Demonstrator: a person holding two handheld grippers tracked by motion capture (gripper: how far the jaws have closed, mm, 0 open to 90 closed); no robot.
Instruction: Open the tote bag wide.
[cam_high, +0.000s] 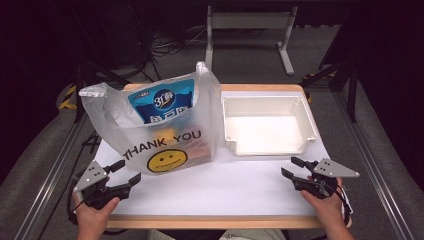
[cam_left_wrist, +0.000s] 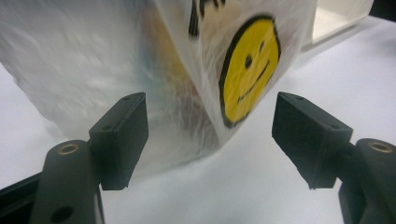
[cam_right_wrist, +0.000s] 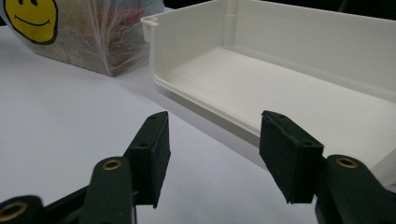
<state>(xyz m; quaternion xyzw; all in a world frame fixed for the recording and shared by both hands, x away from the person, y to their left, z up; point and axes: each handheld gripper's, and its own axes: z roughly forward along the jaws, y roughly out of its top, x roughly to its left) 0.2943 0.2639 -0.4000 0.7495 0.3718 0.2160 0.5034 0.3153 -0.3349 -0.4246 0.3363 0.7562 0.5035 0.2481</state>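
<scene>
Plastic bag (cam_high: 160, 120): translucent white, printed "THANK YOU" above a yellow smiley face (cam_high: 167, 160); it stands upright on the left half of the table, handles up, mouth open.
Bag contents: a blue snack packet (cam_high: 162, 101) stands tall at the back and reaches up to the bag's mouth; orange and red packaging shows dimly through the film lower down.
Bin (cam_high: 267, 125): shallow white plastic tray, empty, just right of the bag on the white table sheet (cam_high: 215, 185); the two sit close side by side.
Left gripper (cam_high: 121, 172): held in the person's left hand (cam_high: 92, 212) at the near left corner, jaws spread apart with nothing between them, aimed at the bag's lower front corner; in the left gripper view the smiley face (cam_left_wrist: 250, 70) lies just ahead of the open gap, apart from the pads.
Right gripper (cam_high: 291, 167): held in the right hand (cam_high: 325, 207) at the near right, jaws apart and empty, pointing at the bin's near wall (cam_right_wrist: 205, 107) without touching it.
</scene>
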